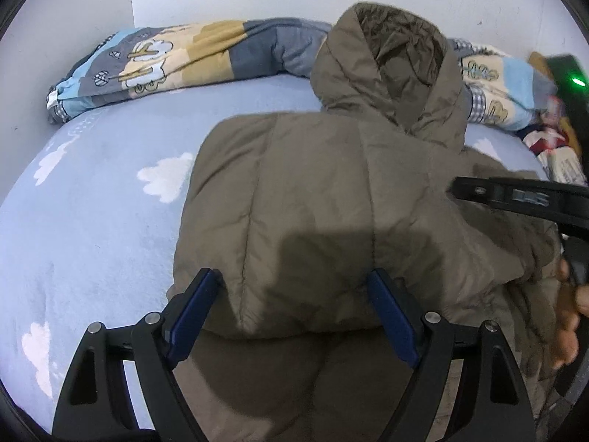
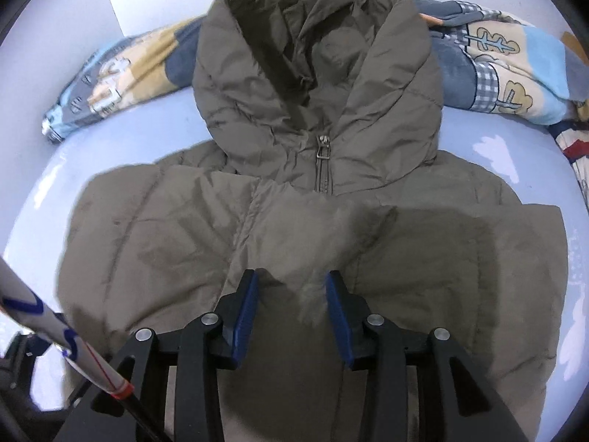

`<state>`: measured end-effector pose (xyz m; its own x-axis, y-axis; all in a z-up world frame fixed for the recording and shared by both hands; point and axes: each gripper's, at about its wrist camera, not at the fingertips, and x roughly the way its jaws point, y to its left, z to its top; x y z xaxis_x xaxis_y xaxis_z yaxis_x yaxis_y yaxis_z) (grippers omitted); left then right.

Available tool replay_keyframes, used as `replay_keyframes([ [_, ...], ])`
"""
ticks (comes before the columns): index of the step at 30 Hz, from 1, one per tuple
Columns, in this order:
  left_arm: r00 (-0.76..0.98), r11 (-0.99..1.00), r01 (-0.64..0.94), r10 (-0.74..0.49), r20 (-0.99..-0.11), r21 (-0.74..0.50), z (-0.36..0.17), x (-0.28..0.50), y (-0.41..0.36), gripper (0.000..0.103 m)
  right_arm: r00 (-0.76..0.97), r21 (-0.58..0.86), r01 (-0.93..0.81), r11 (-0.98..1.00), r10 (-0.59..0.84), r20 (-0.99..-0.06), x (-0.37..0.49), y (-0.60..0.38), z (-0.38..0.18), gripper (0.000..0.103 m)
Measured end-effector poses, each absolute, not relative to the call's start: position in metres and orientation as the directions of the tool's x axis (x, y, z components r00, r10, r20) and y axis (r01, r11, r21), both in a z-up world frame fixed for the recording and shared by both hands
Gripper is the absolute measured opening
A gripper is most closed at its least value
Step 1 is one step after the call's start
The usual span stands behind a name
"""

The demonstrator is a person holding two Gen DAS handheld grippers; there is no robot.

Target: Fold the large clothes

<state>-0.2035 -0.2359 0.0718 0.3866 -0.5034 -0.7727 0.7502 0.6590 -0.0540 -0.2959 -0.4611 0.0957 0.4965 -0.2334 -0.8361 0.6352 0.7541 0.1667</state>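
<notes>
An olive-brown puffer jacket (image 1: 313,191) with a hood (image 1: 390,62) lies front up on a light blue bed sheet (image 1: 92,202). Its sides are folded in over the chest, and its zipper pull (image 2: 323,151) shows below the hood (image 2: 313,59). My left gripper (image 1: 294,287) is open, its blue pads either side of a folded jacket edge. My right gripper (image 2: 291,287) is open just above the middle of the jacket (image 2: 294,228), holding nothing. It also shows in the left wrist view (image 1: 456,188) at the right, over the jacket.
A rolled patchwork quilt (image 1: 176,59) lies along the white wall behind the hood, also in the right wrist view (image 2: 508,70). The sheet (image 2: 36,184) has white cloud prints. A white pole with blue marks (image 2: 55,339) crosses the lower left.
</notes>
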Motion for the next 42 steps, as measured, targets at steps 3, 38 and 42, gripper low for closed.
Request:
replay_keyframes([
  [3, 0.400, 0.654, 0.754, -0.540, -0.741, -0.070, 0.084, -0.207, -0.232, 0.083, 0.506, 0.114, 0.645, 0.755, -0.311, -0.804, -0.328, -0.456, 0.117, 0.042],
  [38, 0.430, 0.578, 0.814, -0.528, -0.732, 0.061, 0.079, -0.256, -0.248, 0.083, 0.418, 0.110, 0.740, 0.663, -0.326, -0.848, -0.456, -0.426, 0.093, 0.047],
  [42, 0.428, 0.568, 0.820, -0.522, -0.738, 0.074, 0.075, -0.262, -0.249, 0.083, 0.404, 0.102, 0.744, 0.660, -0.323, -0.856, -0.464, -0.419, 0.090, 0.047],
])
